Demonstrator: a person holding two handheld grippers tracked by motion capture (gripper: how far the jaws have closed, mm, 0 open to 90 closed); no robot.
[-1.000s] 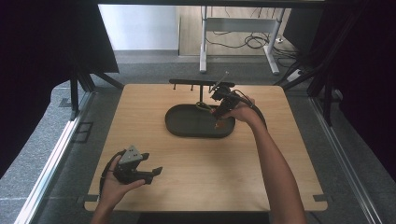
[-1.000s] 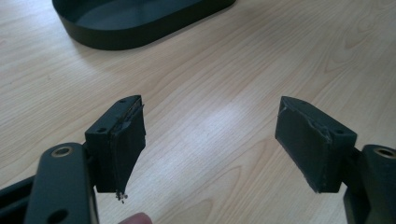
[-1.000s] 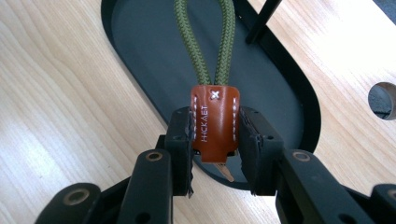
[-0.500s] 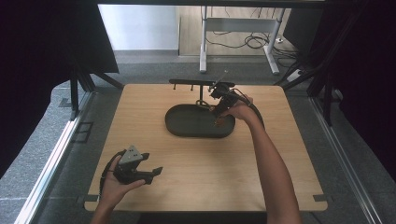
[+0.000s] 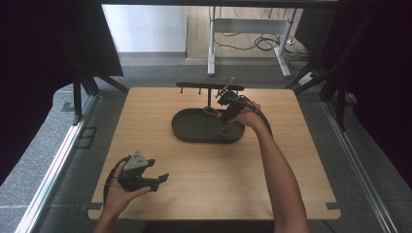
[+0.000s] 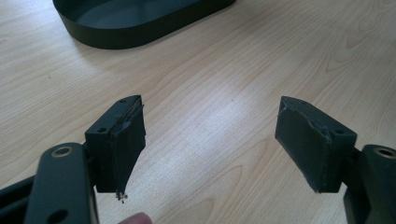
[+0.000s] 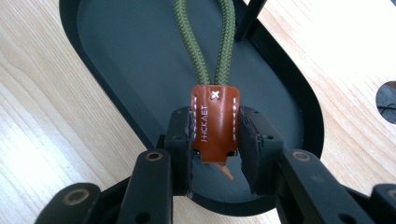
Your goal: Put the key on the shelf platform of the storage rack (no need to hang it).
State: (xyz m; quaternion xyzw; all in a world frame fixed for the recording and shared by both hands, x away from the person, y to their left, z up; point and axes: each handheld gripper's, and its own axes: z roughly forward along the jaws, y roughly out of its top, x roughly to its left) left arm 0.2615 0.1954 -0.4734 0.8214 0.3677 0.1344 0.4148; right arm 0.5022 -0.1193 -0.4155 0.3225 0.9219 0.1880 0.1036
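A brown leather tab (image 7: 215, 121) on a loop of olive-green cord (image 7: 212, 42) sits between the jaws of my right gripper (image 7: 215, 140), which is shut on the tab. It hangs over the dark oval tray (image 7: 140, 60). In the high view the right gripper (image 5: 224, 104) is at the tray's (image 5: 194, 136) far right end, below the black peg bar (image 5: 199, 86), with the cord (image 5: 210, 111) to its left. My left gripper (image 5: 158, 179) rests open in a hand at the table's near left. Its jaws (image 6: 210, 140) stand wide apart over bare wood.
The peg bar stands on a thin post (image 7: 250, 18) rising from the tray's far side. A round hole (image 7: 387, 95) is cut in the tabletop to the right of the tray. Light wood (image 5: 204, 179) spreads between the tray and the near edge.
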